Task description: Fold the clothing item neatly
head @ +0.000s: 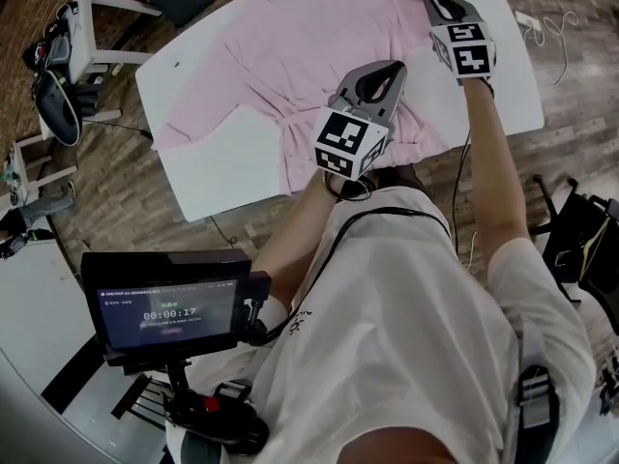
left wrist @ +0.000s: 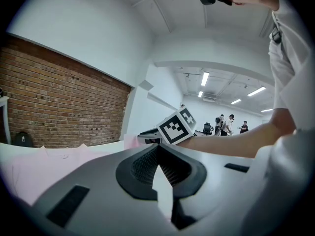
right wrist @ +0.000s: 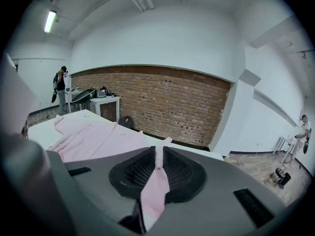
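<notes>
Pink cloth fills the upper middle of the head view: a pink garment (head: 290,37) lies spread out on a white table (head: 213,177), one sleeve reaching toward the table's left edge. The left gripper (head: 387,73) sits over the garment's lower right part, its marker cube below it in the frame. The right gripper (head: 437,3) is at the garment's upper right edge, near the top of the frame. A dark screen on a stand (head: 169,312) shows at the lower left, and white stools (head: 97,27) stand on the wooden floor at the upper left.

In the left gripper view the jaws are pressed together. A pale sliver (left wrist: 162,186) runs down between the pads; it looks like a thin fold of the garment, though its colour is washed out here. The garment shows pale pink at the left edge, and the other gripper's marker cube sits just above the jaws at centre. A brick wall (left wrist: 59,107) stands behind at the left, and people (left wrist: 224,124) are small at the far right.

In the right gripper view the jaws pinch a pink strip of cloth (right wrist: 155,186) that runs down between the pads. More of the garment lies on the table at the left of the frame. A person (right wrist: 60,85) stands at the far left.
</notes>
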The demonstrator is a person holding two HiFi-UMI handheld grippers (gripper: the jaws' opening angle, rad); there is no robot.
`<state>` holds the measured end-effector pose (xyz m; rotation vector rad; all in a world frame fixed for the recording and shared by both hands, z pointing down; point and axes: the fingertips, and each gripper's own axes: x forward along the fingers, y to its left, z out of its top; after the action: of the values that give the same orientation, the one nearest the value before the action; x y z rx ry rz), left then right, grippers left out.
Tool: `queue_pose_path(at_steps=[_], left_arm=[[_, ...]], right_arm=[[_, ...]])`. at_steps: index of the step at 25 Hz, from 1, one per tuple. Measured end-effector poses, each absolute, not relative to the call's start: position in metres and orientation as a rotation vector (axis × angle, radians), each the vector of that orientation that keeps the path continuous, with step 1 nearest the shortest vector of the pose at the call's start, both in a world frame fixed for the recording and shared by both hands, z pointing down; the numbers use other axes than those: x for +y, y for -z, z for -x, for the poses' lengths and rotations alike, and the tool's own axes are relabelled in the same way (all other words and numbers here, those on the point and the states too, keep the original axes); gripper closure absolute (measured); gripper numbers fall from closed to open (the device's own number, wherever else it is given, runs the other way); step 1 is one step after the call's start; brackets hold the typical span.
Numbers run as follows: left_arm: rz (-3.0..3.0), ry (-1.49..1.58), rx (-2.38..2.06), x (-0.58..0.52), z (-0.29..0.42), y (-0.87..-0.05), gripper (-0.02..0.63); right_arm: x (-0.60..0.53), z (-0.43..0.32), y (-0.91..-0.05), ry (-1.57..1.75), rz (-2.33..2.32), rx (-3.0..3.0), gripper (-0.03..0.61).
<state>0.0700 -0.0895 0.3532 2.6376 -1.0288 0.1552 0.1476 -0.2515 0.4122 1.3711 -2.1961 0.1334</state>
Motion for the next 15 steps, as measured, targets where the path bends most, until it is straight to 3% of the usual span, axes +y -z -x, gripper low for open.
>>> queue_pose_path(at_steps=[15], left_arm=[[-2.621, -0.141, -1.076, -0.086, -0.047, -0.356, 0.612]], right_arm=[[-0.252, -0.113, -0.408, -0.107, -1.338, -2.235, 0.526]])
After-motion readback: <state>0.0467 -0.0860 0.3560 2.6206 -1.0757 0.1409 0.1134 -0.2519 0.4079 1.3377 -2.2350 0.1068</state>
